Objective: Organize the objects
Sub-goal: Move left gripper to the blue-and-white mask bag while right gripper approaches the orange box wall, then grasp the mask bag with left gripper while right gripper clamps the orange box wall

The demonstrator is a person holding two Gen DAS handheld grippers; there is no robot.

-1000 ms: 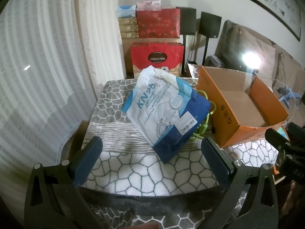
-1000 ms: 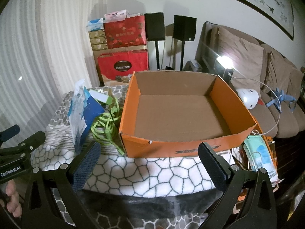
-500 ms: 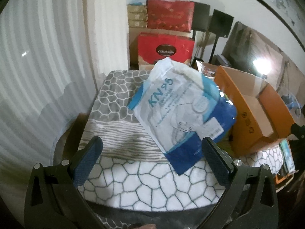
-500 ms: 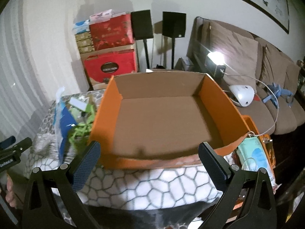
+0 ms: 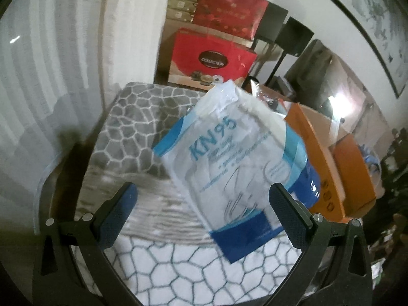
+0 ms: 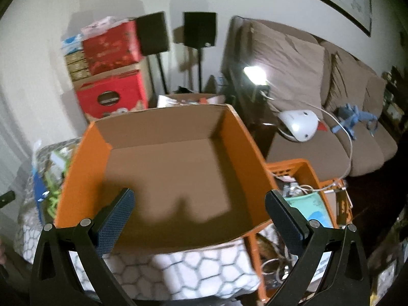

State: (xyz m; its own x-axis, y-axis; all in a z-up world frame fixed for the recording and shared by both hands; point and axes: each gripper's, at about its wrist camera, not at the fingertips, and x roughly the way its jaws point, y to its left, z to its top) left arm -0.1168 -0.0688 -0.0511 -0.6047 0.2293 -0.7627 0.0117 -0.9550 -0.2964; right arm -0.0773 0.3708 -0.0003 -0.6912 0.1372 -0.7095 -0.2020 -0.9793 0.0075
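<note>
Mask pack on blanket, left of box; crate right.

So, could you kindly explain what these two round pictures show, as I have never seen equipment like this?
There is no robot here: a person carries a hand-held two-finger tool in each hand, each with a wide-angle camera looking forward along its fingers, hence the round, bent look. The left gripper faces a KN95 mask pack lying on a patterned blanket; its jaws stand wide apart and hold nothing. The right gripper faces an orange cardboard box, empty inside, on the same blanket; its jaws are also open and empty. Green items beside the box are too blurred to name. Behind are red gift boxes and a brown sofa.
</note>
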